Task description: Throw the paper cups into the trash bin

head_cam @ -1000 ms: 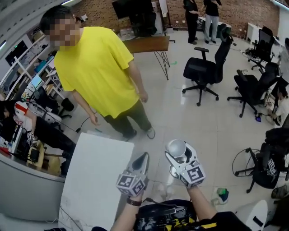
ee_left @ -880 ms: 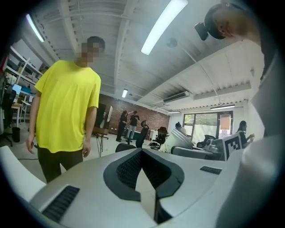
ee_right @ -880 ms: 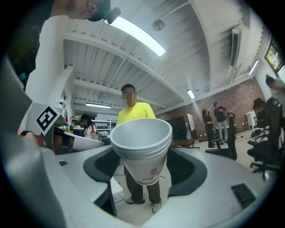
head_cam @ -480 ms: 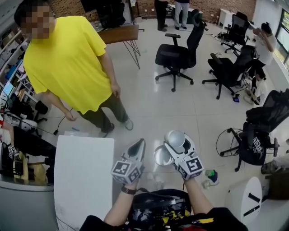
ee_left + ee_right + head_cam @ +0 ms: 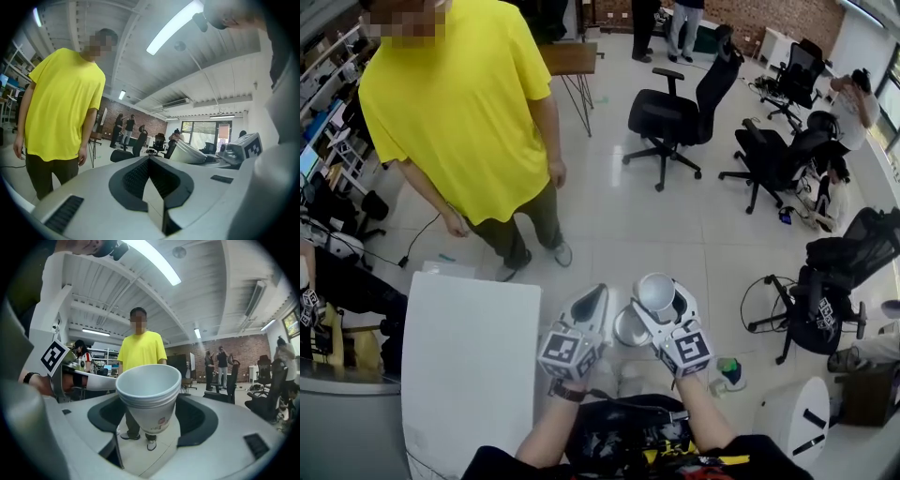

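Note:
A stack of white paper cups (image 5: 656,292) sits mouth-up between the jaws of my right gripper (image 5: 660,302), which is shut on its lower part. The right gripper view shows the cups (image 5: 149,394) tilted toward the camera, with several nested rims, held in the right gripper (image 5: 150,408). Just left of it, my left gripper (image 5: 589,307) is shut with nothing in it; in its own view the left gripper (image 5: 149,161) has its pads meeting. A round grey bin (image 5: 628,328) stands on the floor under both grippers, partly hidden by the right one.
A white table (image 5: 469,366) lies at the left. A person in a yellow shirt (image 5: 459,103) stands close ahead beyond it. Black office chairs (image 5: 675,112) stand further off and at the right (image 5: 820,300). A white round object (image 5: 797,422) sits at the lower right.
The view has swung, and the person in yellow now fills more of the upper left. The round bin has come into sight between the grippers. The cups stay held in the right gripper.

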`<state>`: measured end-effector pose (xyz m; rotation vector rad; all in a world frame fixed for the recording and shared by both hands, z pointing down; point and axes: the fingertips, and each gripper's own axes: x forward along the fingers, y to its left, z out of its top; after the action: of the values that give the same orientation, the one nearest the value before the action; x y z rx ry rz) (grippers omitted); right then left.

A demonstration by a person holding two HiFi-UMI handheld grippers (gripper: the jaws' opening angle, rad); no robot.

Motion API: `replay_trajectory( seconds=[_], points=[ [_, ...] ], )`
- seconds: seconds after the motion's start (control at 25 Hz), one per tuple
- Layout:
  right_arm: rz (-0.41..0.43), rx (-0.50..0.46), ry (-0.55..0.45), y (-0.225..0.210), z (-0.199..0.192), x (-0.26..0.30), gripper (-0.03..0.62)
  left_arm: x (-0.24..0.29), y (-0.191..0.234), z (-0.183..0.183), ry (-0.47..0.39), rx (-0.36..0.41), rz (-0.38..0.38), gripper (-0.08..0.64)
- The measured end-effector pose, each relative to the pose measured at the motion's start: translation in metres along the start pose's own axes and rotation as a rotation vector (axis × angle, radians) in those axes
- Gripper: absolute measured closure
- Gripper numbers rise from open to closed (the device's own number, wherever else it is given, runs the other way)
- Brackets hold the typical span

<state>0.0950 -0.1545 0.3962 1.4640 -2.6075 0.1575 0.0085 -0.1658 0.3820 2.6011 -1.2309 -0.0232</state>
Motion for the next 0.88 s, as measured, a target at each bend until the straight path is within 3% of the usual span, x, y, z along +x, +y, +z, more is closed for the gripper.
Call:
replay_trajectory(
  seconds=[0.12,0.36,0.52,0.88],
  points=[
    [0.021,-0.044,0.026,0.005,-0.009,0.011,0.253,0.003,0.005,0.003,-0.005,-0.002,-0.005,0.557],
    [0.039,-0.017,0.039,0.001,-0.013,0.018,0.253,0.014,0.009,-0.006,0.025,-0.005,0.011,0.557],
    [0.048,-0.022,0.078,-0.023,-0.029,0.018,0.253,0.034,0.003,-0.017,0.042,-0.016,0.038,0.557],
    [0.112,0.093,0.196,-0.058,-0.113,0.020,0.253,0.060,-0.008,-0.092,0.157,-0.050,0.120,0.557]
  ],
)
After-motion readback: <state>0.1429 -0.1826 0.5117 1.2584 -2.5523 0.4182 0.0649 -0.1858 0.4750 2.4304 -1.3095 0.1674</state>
